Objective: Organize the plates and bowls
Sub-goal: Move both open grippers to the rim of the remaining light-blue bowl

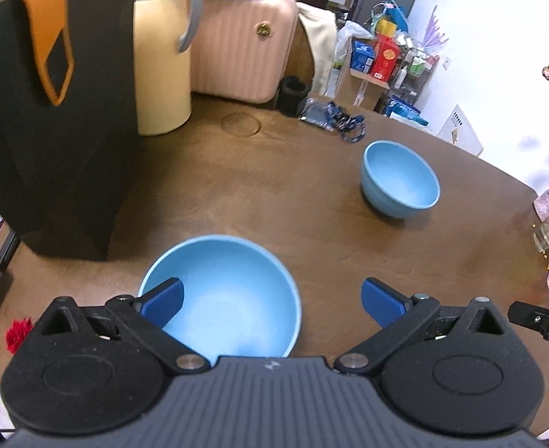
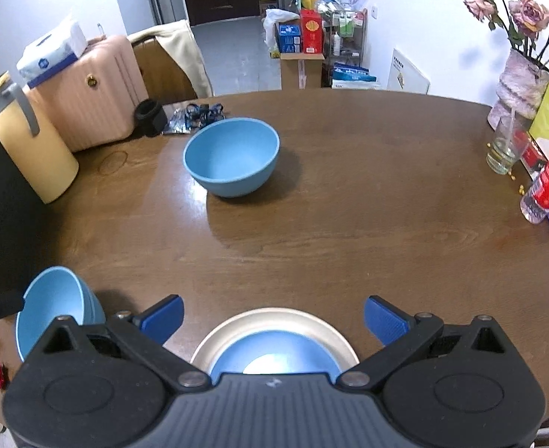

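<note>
Closest to the left wrist camera, the left gripper (image 1: 270,300) hangs over the brown wooden table (image 1: 274,209) with its jaws spread wide and nothing between them; its left blue finger pad (image 1: 162,300) sits over the rim of the near blue bowl (image 1: 233,298), while the other pad is off to the bowl's right above bare wood. That bowl stands upright just in front of the gripper. A second blue bowl (image 1: 401,179) stands upright well apart, farther back and to the right. From the right wrist view, the right gripper (image 2: 274,319) is likewise spread wide and empty, poised above a cream plate (image 2: 274,321) that has a blue dish (image 2: 274,351) resting inside it, both partly hidden by the gripper body. At the table's far left stand a yellow jug (image 2: 31,149) and a pink suitcase (image 2: 91,93); at the right edge, a glass (image 2: 506,145) and a vase of flowers (image 2: 521,82).
</note>
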Demonstrator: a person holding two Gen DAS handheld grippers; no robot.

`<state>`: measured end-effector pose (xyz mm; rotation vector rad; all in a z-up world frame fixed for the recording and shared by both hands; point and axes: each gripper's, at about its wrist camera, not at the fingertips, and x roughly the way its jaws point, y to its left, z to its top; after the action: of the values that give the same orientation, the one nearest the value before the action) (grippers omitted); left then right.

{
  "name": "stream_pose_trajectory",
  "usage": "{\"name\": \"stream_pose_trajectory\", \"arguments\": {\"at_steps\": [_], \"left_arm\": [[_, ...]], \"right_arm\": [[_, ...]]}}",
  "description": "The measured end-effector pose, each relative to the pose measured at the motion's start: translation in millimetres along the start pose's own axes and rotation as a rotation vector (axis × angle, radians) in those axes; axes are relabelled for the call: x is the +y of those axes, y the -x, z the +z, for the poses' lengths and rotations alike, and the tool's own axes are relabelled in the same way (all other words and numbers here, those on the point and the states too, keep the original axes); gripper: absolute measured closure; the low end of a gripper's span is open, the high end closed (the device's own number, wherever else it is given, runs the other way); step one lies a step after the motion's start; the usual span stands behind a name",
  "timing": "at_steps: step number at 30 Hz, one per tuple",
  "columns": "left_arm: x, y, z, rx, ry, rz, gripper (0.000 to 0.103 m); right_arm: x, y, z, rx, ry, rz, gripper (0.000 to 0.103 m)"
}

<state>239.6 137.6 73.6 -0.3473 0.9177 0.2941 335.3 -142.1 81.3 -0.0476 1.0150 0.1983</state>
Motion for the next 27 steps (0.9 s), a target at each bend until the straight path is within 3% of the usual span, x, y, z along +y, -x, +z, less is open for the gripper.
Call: {"name": "stream_pose_trajectory", "arguments": {"at_steps": [7,27], "left_arm": [[-24.7,-2.2,24.9,-0.015,-0.013,-0.006,0.000],[-77.7,-45.5,78.7,0.023,0.065,0.035,0.000]], "right_arm": [[-2.3,4.6,34.5,-0.052,0.034,0.004,0.000],[-3.1,-45.1,128.1,-0.035,0.143,0.073,0.005]]}}
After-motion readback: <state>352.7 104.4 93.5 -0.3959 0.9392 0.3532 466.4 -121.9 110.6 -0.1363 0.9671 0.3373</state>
